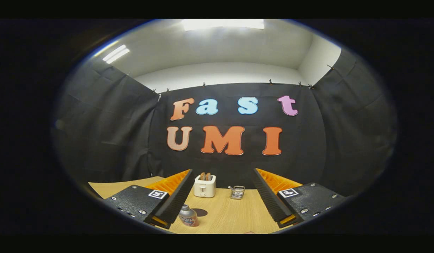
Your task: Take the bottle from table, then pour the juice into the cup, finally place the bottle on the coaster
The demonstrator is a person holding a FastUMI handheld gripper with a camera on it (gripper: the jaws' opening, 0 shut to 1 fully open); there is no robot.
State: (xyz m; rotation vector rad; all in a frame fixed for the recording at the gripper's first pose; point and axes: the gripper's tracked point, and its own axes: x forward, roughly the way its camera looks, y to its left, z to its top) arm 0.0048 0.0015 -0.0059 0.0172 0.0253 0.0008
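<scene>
A: Gripper view first. How does the bottle [188, 215] stand?

B: Upright on the worktop [231, 214], long axis straight up, its cap pointing at the ceiling. It has a silvery top and a coloured label lower down.

A: And where is it relative to the hand-held gripper [222, 219]?

B: Just inside the left finger, close against that finger's inner face, low and near the tip. Whether it touches the finger I cannot tell. The right finger is well apart from it.

A: So the fingers are not pinching it?

B: No. They are spread wide with bare worktop between them, and nothing is held.

A: Anything near the bottle?

B: A dark round coaster [199, 212] lies flat just beside it, toward the middle of the gap between the fingers.

A: And farther off?

B: Beyond the fingers, by the back wall, a white toaster [204, 186] stands with slices of toast sticking out of the top. A small clear glass cup [237, 192] stands near it, on the side of the right finger; something small is in it, too small to make out.
</scene>
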